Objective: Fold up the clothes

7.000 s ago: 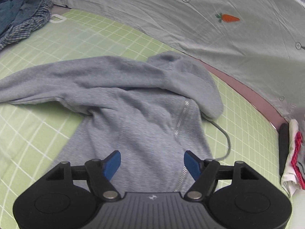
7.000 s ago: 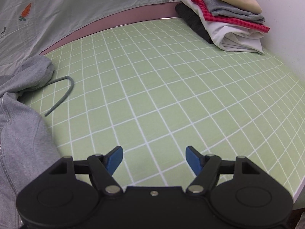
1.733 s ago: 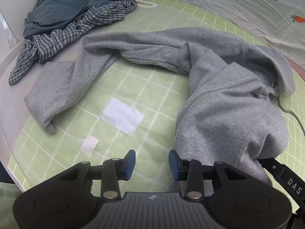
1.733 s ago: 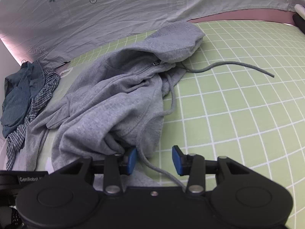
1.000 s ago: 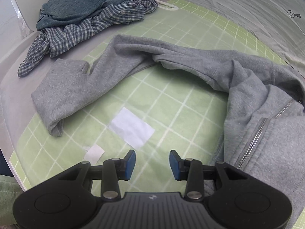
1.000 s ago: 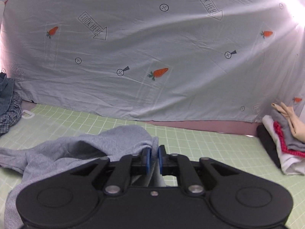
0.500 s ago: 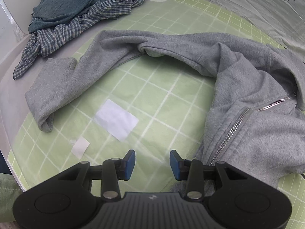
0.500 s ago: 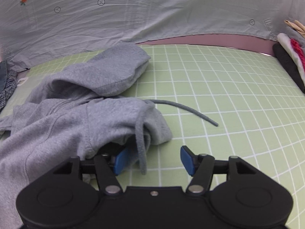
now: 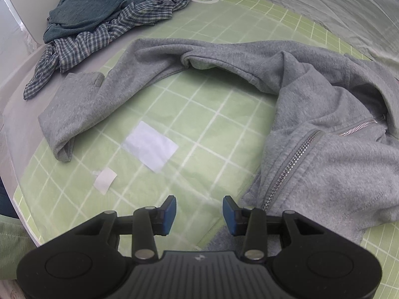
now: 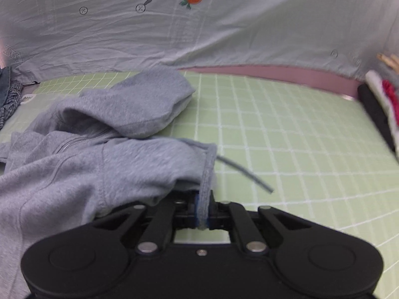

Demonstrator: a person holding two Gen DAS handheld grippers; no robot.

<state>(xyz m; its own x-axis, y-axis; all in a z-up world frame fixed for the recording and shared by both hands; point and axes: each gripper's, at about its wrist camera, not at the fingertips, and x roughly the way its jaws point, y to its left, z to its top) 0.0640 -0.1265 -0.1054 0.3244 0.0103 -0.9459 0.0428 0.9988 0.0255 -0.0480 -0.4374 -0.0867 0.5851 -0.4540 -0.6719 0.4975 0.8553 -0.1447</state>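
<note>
Right gripper (image 10: 203,208) just snapped its jaws closed on the ribbed hem edge of the grey zip-up fleece hoodie (image 10: 104,164); half a second back they stood wide apart around it. So I've got one corner, ready to pull flat. Left gripper (image 9: 199,210) jaws released, nothing between them, over the green gridded mat (image 9: 189,114) by the near bench edge. Hoodie is crumpled mid-bench. Count: one hoodie, two white paper scraps (image 9: 150,145), one unfolded pile (image 9: 109,12) in the far-left corner, one folded stack (image 10: 381,99) at the right edge.
</note>
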